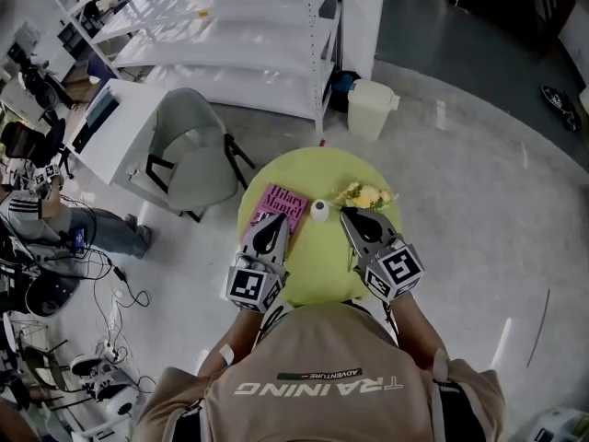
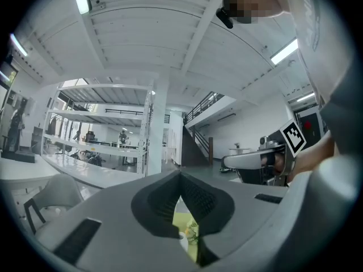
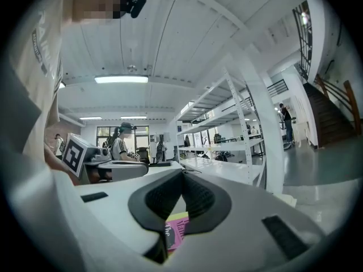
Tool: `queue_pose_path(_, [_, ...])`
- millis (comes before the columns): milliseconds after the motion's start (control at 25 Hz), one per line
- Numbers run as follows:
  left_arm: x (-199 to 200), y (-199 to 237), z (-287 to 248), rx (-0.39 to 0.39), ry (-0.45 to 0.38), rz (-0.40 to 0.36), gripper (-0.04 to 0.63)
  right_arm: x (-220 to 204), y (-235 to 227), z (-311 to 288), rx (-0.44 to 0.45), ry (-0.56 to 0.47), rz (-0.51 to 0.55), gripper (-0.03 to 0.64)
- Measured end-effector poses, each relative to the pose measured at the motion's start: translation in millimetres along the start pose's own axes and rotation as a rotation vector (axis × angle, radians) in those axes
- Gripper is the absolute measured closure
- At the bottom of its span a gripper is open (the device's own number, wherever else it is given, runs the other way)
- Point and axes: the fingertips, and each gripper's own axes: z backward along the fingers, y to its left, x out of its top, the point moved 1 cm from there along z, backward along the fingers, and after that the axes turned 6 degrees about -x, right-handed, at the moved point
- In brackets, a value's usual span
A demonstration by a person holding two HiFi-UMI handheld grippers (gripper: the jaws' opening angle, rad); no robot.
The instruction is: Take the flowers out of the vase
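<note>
A small white vase [image 1: 319,211] stands near the middle of a round yellow-green table [image 1: 317,274]. Its mouth looks empty. A bunch of yellow flowers [image 1: 363,195] lies just to its right on the table. A pink book [image 1: 280,205] lies to the vase's left. My left gripper [image 1: 270,220] hangs over the book's near end, shut and holding nothing. My right gripper [image 1: 347,213] is shut and empty, its tip close to the flowers' near side. In the left gripper view the shut left gripper [image 2: 180,175] hides all but a sliver of vase [image 2: 181,239] and flowers [image 2: 191,230]. The right gripper [image 3: 182,174] shows only the book [image 3: 174,234] below its tips.
A grey chair [image 1: 191,155] and a white desk [image 1: 115,122] stand left of the table. White shelving [image 1: 230,44] and a pale bin [image 1: 371,109] are beyond it. A seated person [image 1: 41,215] and floor cables [image 1: 110,284] are at the far left.
</note>
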Motion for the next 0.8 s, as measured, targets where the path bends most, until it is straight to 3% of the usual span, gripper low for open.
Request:
queue_pose_path(360, [13,0,4,0.0,-0.025,0.007,0.589,7,17,-2,0.057,0.0,0.073,0.615])
queue_pose_path(800, [9,8,3,0.011,-0.008,0.017,0.589,7,10,-5,0.024,0.012,0.074,0.615])
